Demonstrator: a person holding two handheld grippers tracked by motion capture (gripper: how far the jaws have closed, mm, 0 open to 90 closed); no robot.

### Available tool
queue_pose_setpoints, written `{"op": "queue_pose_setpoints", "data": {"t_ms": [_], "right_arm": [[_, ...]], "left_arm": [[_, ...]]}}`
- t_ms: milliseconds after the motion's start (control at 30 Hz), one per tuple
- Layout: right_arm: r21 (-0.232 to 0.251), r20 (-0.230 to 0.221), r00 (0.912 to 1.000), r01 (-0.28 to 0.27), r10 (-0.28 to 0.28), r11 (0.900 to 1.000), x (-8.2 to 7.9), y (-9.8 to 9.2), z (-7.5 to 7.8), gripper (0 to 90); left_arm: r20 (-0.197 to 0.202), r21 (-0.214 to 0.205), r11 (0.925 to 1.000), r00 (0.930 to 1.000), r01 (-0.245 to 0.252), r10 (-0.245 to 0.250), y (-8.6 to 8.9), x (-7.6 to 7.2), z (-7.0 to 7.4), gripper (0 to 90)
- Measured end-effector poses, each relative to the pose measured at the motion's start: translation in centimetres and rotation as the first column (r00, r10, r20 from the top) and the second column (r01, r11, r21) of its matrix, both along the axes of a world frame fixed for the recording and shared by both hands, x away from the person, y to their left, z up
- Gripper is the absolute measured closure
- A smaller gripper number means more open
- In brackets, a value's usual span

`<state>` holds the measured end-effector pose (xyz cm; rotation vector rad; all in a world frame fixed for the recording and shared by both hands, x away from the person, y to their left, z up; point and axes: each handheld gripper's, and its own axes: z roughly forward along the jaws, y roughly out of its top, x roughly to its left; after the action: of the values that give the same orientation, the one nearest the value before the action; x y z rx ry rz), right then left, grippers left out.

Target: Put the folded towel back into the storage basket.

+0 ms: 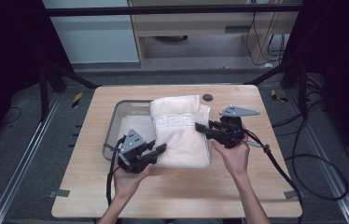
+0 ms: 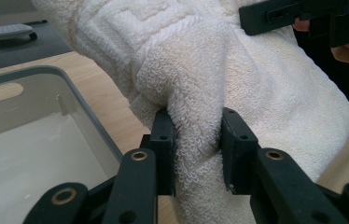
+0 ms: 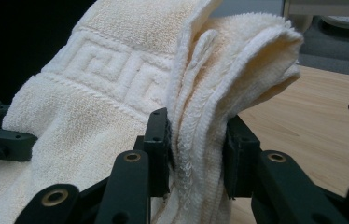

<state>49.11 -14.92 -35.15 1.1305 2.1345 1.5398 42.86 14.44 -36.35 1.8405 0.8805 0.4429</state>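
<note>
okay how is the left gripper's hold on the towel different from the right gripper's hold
The left gripper pinches the towel at its near left edge, beside the grey bin; the right gripper pinches the towel's right edge, farther up the table. The left bites one bunched fold, the right several stacked layers. Both are shut on the towel.

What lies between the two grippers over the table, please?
The folded cream towel spans the stretch in the high view; the left gripper and right gripper each pinch an edge of it.
</note>
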Motion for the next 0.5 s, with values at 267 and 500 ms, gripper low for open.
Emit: {"op": "queue_pose_setpoints", "data": {"t_ms": [267, 500], "right_arm": [[-0.002, 0.014, 0.9998, -0.012, 0.012, 0.9999, 0.6, 1.4, 0.8, 67.3], [-0.005, 0.026, 0.9994, -0.024, 0.024, 0.9997, 1.2, 2.7, 1.4, 67.2]], "left_arm": [[0.012, -0.005, 0.9999, 0.9998, -0.015, 0.015, 1.3, 0.2, 0.7, 69.1], [0.022, -0.013, 0.9991, 0.9990, -0.039, 0.040, 2.4, 0.4, 1.1, 69.0]]}}
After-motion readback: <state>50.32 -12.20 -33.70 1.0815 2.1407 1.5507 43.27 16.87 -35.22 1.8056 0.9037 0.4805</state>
